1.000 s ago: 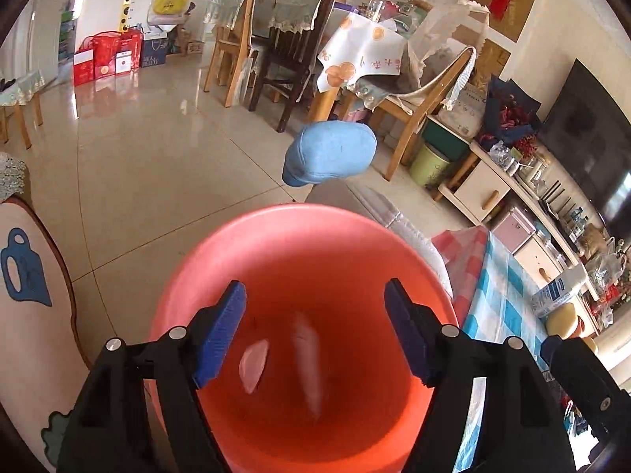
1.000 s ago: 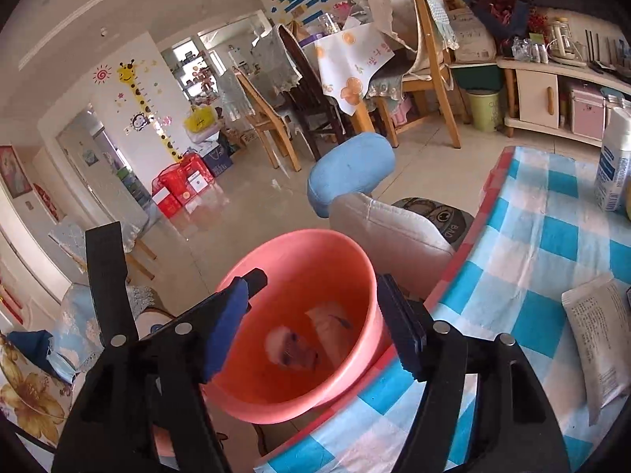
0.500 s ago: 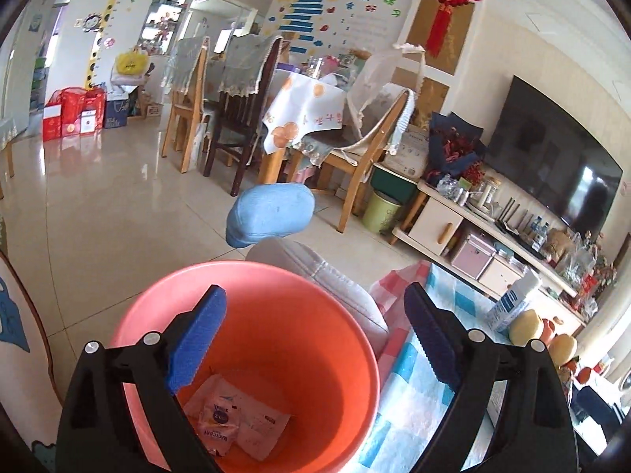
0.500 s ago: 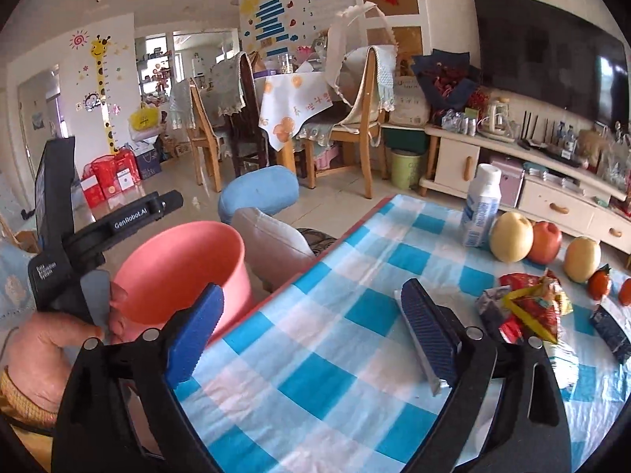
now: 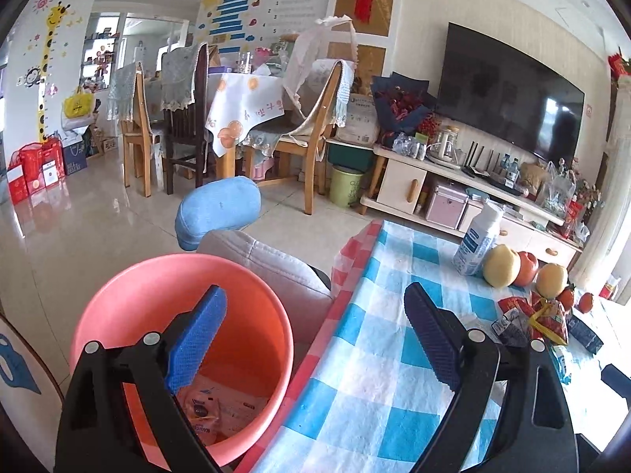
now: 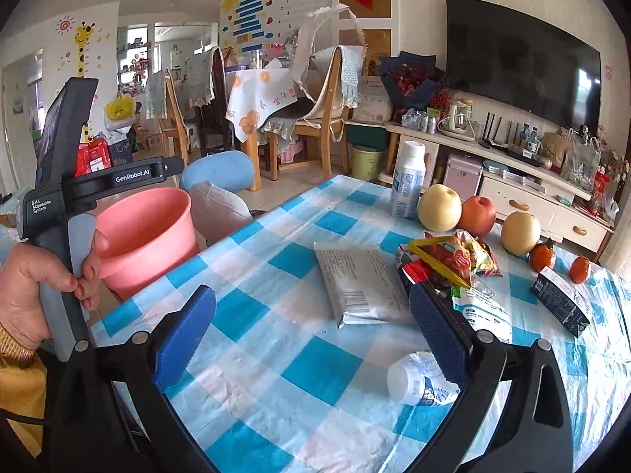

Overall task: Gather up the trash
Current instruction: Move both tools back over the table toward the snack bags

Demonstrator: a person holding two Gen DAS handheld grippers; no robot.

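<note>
A pink bucket [image 5: 130, 295] stands beside the table's left edge with wrappers [image 5: 221, 406] at its bottom; it also shows in the right wrist view [image 6: 150, 228]. My left gripper [image 5: 315, 339] is open and empty, over the bucket rim and table edge. My right gripper [image 6: 311, 327] is open and empty above the checked tablecloth [image 6: 276, 260]. On the cloth lie a grey flat packet [image 6: 359, 280], a crumpled white bottle [image 6: 418, 378], red and yellow snack wrappers [image 6: 453, 256], a white-blue wrapper [image 6: 481, 311] and a dark small box [image 6: 560, 299].
An upright white bottle [image 6: 408, 177], pears [image 6: 439, 207], an apple [image 6: 477, 215] and tangerines [image 6: 542, 256] stand at the table's far side. A grey chair with blue headrest [image 5: 221, 209] sits behind the bucket. Dining chairs, a TV cabinet and a green bin [image 5: 347, 185] lie beyond.
Both grippers have swung right, from over the bucket toward the table. The right gripper now looks at the trash on the cloth. Wrappers lie still at the bucket's bottom.
</note>
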